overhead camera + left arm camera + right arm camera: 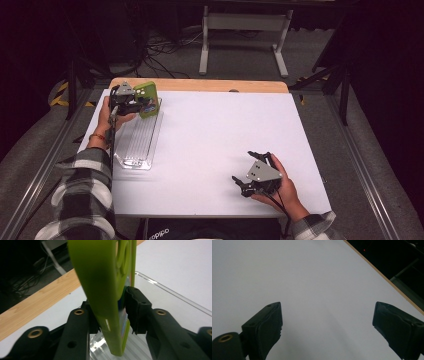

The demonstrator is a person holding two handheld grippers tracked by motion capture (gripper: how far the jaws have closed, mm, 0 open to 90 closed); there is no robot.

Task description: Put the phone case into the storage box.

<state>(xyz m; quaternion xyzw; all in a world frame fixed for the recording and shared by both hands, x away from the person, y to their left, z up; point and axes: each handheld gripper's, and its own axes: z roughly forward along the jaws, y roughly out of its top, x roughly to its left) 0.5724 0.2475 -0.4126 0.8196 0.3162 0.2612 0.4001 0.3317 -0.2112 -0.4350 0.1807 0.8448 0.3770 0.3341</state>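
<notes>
A flat green board (148, 99) with round holes stands on edge at the far end of a clear ridged rack (137, 142), at the table's left. My left gripper (135, 104) is level with it, and the green board (100, 277) rises between the jaws (110, 306). A thin gap with a blue strip shows between the board and the right-hand pad (136, 307), so the pads look slack on it. My right gripper (245, 167) rests near the front right of the white table, open, with bare tabletop between its jaws (327, 322).
The white tabletop (215, 125) has a wooden strip (200, 85) along its far edge. Behind it on the floor stand a white frame (245, 30) and loose cables (165, 50). Metal rails run along both sides of the table.
</notes>
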